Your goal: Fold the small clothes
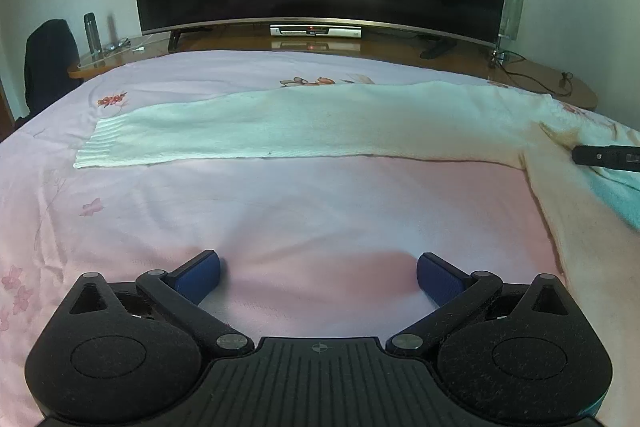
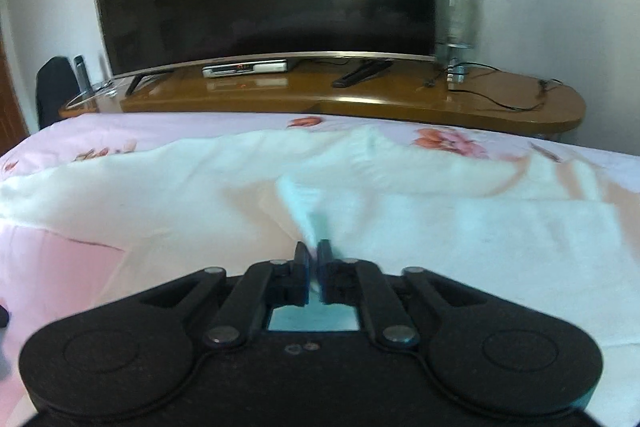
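White knit, soft and light: the sweater (image 1: 304,125) lies on the pink bed (image 1: 280,211), and it looks sure to sag and drape wherever it is lifted. From the left, its ribbed cuff (image 1: 94,145) ends a long sleeve that runs flat across the bed toward the body at the right, so the long axis goes left to right. The left gripper (image 1: 318,275) hovers over bare sheet, fingers spread wide and holding nothing. The right gripper (image 2: 313,273) has its fingers pinched on a fold of the sweater's body. The cuff looks the sensible spot for the free hand.
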Tool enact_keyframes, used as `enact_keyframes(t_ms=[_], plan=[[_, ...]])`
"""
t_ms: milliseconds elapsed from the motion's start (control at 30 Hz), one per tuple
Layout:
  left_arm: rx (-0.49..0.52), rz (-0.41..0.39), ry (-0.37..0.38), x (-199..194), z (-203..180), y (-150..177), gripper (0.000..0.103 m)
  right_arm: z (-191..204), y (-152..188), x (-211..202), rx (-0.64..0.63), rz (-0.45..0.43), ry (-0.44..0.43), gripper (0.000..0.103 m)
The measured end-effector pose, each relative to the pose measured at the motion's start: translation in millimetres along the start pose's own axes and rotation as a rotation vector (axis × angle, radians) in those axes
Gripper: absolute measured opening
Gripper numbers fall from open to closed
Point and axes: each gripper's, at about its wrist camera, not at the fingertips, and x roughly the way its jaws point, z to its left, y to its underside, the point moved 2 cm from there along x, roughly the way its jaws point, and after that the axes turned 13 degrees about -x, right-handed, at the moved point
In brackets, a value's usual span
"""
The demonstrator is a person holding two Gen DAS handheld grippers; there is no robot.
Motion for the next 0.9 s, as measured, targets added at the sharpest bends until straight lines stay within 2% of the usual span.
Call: enact_keyframes(t_ms=[33, 100, 167, 200, 233, 300, 367, 433, 567, 700, 733, 767, 800, 900], plan=[[0.001, -0.001, 0.001, 0, 0, 0, 0.103, -1, 2, -7, -0.009, -0.018, -0.022, 0.039], [0.006, -0.001, -0.004, -1, -1, -1, 0.103, -1, 8, -31, -0.037, -0.063, -0.035, 0.037], [-0.001, -0.028, -0.008, -7, -9, -6, 0.103, -7, 13, -50, -0.038, -0.065, -0.022, 0.033], [-0.032, -0.055, 0.037, -14, -17, -11, 0.102, -13, 17, -62, -0.030, -0.063, 0.002, 0.033], [-0.056, -0.074, 0.090, -19, -28, -16, 0.084, -23, 24, -74, -0.020, -0.065, 0.035, 0.033], [-0.080, -0.065, 0.178, -19, -64, -27, 0.062, -44, 36, -96, 0.016, -0.066, 0.088, 0.034], [-0.124, -0.002, 0.319, -8, -101, -34, 0.062, -64, 48, -114, 0.068, -0.065, 0.123, 0.034], [-0.186, 0.097, 0.425, 12, -134, -35, 0.062, -81, 59, -130, 0.121, -0.057, 0.160, 0.034], [-0.253, 0.224, 0.459, 57, -182, -33, 0.062, -98, 79, -150, 0.164, -0.049, 0.199, 0.035], [-0.287, 0.230, 0.458, 73, -203, -33, 0.062, -116, 99, -164, 0.220, -0.051, 0.229, 0.035], [-0.275, 0.223, 0.454, 75, -208, -34, 0.058, -123, 105, -168, 0.253, -0.051, 0.241, 0.035], [-0.243, 0.210, 0.443, 74, -214, -33, 0.040, -128, 107, -168, 0.276, -0.050, 0.253, 0.035], [-0.202, 0.219, 0.421, 79, -218, -33, 0.005, -135, 111, -168, 0.304, -0.045, 0.268, 0.035], [-0.223, 0.195, 0.448, 73, -207, -38, 0.003, -155, 122, -167, 0.381, -0.024, 0.293, 0.036]])
